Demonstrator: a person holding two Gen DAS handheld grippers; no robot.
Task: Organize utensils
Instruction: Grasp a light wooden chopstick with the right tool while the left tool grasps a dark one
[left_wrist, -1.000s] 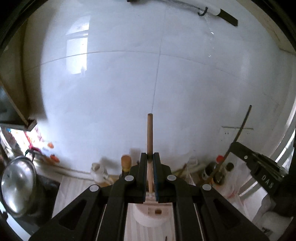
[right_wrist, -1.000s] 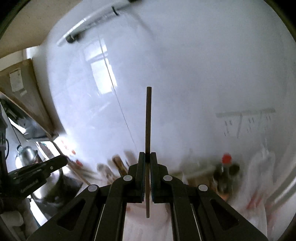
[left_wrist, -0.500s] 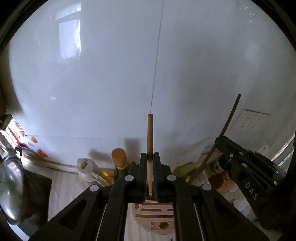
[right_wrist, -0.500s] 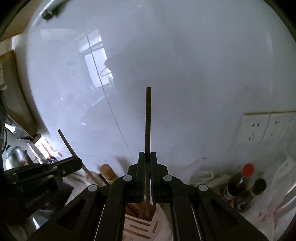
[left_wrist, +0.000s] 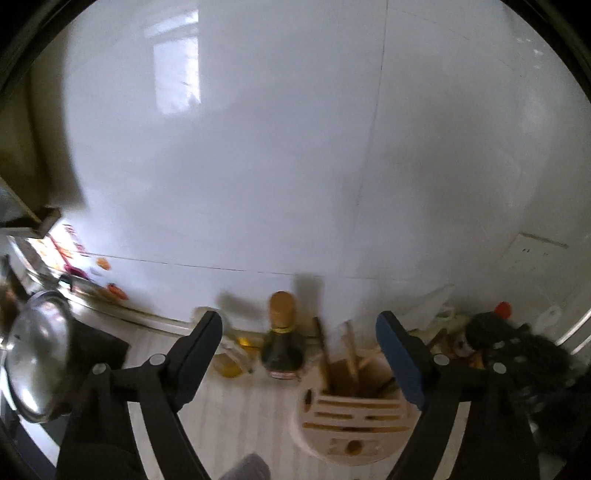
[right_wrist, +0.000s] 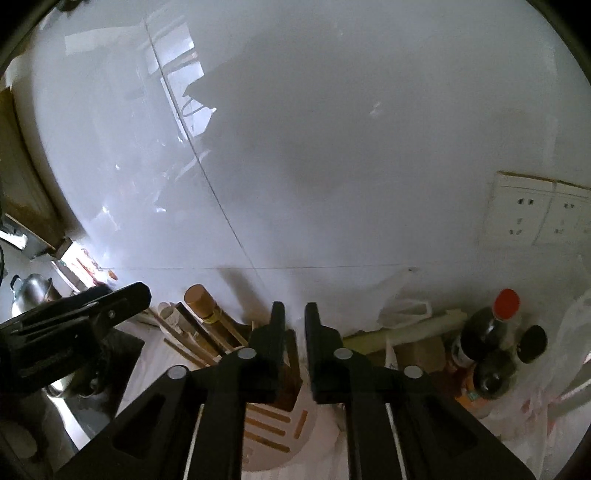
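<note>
While both sets of fingers have just been opening with nothing between them, the left gripper (left_wrist: 299, 328) wide and the right gripper (right_wrist: 294, 314) narrowly, the wooden sticks (left_wrist: 349, 356) stand upright in the utensil holder (left_wrist: 354, 424), directly below both grippers.

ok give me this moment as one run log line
left claw: open, just released | right claw: opening, nothing between | sticks: in holder | bottle: behind holder
</note>
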